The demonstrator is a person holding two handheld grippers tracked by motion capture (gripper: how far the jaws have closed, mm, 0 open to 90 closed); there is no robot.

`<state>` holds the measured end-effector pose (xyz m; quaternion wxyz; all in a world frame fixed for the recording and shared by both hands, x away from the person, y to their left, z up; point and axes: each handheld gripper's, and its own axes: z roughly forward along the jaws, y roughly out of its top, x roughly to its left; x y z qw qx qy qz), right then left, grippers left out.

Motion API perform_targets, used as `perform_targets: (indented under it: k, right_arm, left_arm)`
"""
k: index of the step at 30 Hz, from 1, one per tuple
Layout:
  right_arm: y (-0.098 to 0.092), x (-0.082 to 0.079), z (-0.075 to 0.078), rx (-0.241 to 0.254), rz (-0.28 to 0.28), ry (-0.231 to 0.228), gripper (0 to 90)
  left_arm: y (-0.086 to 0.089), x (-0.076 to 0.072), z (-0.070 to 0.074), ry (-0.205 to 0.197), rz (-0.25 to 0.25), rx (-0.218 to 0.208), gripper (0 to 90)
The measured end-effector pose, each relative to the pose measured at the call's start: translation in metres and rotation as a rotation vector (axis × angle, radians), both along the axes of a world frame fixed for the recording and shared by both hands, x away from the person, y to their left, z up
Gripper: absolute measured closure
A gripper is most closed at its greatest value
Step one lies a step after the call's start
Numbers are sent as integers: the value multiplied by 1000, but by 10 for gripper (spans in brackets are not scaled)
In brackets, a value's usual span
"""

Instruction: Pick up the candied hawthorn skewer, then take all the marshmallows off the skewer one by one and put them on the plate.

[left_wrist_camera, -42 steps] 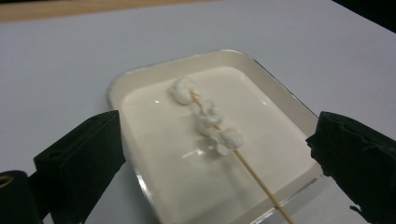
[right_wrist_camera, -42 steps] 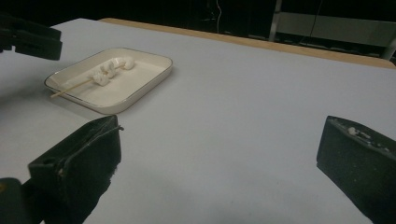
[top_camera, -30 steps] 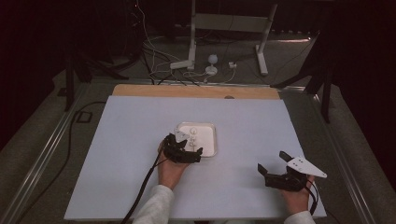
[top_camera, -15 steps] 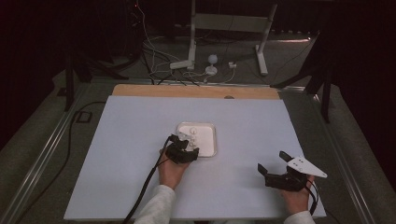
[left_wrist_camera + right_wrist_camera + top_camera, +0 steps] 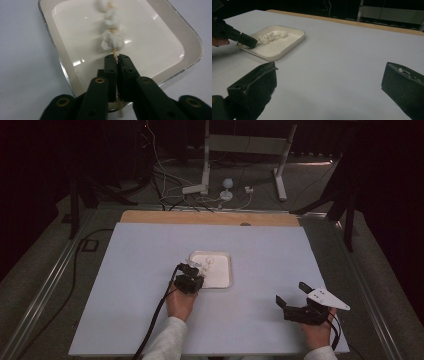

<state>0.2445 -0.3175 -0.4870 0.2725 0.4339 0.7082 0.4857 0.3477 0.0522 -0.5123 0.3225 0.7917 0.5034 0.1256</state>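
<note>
A wooden skewer (image 5: 115,53) strung with white marshmallows (image 5: 111,41) lies in a white rectangular tray (image 5: 190,37) near the middle of the table. My left gripper (image 5: 116,58) has just been closing and is now shut on the skewer's bare stick end, at the tray's near left rim (image 5: 192,270). From the right gripper view the skewer (image 5: 270,35) rests in the tray (image 5: 294,41) with the left gripper (image 5: 249,41) at its end. My right gripper (image 5: 290,294) sits open above the table at the front right, nothing between its jaws.
The white table top (image 5: 150,250) has a wooden strip (image 5: 210,217) along its far edge. Beyond it stand a metal stand (image 5: 205,165) and loose cables (image 5: 165,195) on the floor. A black cable (image 5: 155,320) trails from the left gripper toward the front edge.
The left gripper's jaws have closed onto the skewer's stick at the tray's near rim. Both hands stayed where they were.
</note>
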Motion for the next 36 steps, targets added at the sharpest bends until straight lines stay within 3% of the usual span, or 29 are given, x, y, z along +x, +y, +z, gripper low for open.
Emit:
perform_targets:
  k: [7,13,27,30,31,36]
  right_arm:
    - [0,0,0,-2,2,-3,0]
    - [-1,0,0,0,-2,-2,0]
    - [2,2,-1,4,3,12,0]
    - [4,2,2,10,13,11,0]
    - [5,3,3,10,17,11,0]
    - [6,10,14,74,45,13,0]
  left_arm:
    - [4,0,2,5,-10,-8,897]
    - [11,-1,9,-18,-3,-51,899]
    - [28,-17,21,-116,-23,-127,899]
    - [38,-28,24,-151,-22,-181,899]
    - [38,-28,24,-151,-22,-181,899]
    - [53,-38,30,-207,-46,-191,898]
